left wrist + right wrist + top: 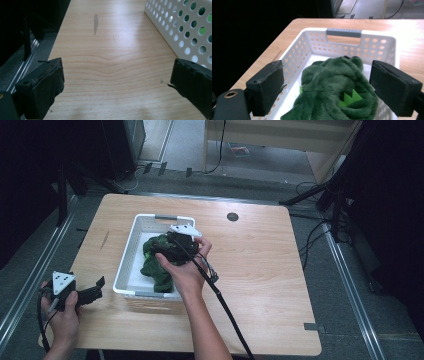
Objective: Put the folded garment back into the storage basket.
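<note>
**Hovering tongs over a green plush toy in a white basket**

Sitting in the centre of the high view, the white basket (pixel 131 251) held a dark green plush toy (pixel 159 269) on the wooden surface (pixel 260 270). The right tongs (pixel 172 242) hung above the toy with jaws spread wide on either side of it, gripping nothing. At the lower left of the frame, the left tongs (pixel 95 290) rested near the surface edge, just beside the basket's perforated wall, jaws also wide apart and empty.
</note>
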Demonstrator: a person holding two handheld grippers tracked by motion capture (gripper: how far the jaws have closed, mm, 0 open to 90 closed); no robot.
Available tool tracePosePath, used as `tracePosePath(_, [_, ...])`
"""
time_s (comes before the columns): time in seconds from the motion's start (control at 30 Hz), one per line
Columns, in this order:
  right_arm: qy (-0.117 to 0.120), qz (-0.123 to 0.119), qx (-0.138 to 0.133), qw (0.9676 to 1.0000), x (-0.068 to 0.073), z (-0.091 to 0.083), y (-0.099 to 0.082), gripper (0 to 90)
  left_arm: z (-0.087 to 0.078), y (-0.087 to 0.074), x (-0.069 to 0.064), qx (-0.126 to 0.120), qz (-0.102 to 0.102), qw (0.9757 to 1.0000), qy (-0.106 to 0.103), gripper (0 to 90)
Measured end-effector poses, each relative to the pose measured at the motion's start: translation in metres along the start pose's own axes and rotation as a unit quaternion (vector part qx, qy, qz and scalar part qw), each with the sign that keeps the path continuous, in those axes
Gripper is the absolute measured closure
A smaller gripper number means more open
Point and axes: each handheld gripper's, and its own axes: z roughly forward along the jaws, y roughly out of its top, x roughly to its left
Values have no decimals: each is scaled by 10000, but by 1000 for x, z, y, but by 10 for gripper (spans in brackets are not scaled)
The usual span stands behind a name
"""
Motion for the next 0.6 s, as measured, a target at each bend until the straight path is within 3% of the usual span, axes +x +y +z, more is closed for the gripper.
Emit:
tracePosePath(0.4, [-134,-211,-158,9996,-20,-27,5,5,0,0,0,3,8,10000,13,1])
tracePosePath(0.6, [-214,-222,-186,9994,-32,-38,5,0,0,0,-1,1,4,10000,12,1])
